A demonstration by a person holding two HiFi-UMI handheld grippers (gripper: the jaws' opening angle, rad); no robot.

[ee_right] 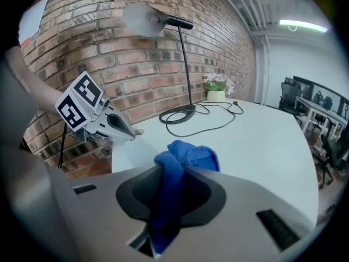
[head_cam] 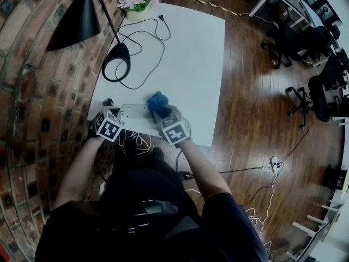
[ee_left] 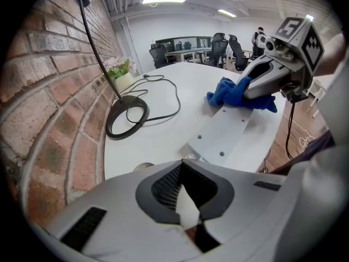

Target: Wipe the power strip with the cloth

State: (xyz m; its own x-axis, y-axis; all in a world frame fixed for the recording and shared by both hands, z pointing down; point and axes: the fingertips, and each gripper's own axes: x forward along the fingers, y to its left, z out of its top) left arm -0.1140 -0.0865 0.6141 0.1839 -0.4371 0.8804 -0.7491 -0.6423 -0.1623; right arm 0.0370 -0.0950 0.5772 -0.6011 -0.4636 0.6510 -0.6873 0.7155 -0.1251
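My right tongs (ee_right: pixel 173 171) are clamped on the blue cloth (ee_right: pixel 188 154), which rests on one end of the white power strip (ee_left: pixel 234 132) near the worktop's (head_cam: pixel 191 53) near edge. My left tongs (ee_left: pixel 182 165) are closed at the strip's other end.

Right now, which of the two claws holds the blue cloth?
The right claw: the blue cloth is pinched between its jaws, while the left claw is shut without any cloth.

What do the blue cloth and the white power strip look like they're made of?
Cloth: soft, fuzzy fabric, perhaps microfibre; it bunches into loose folds. Power strip: smooth matt white, probably hard plastic; flat, stiff face with small round holes.
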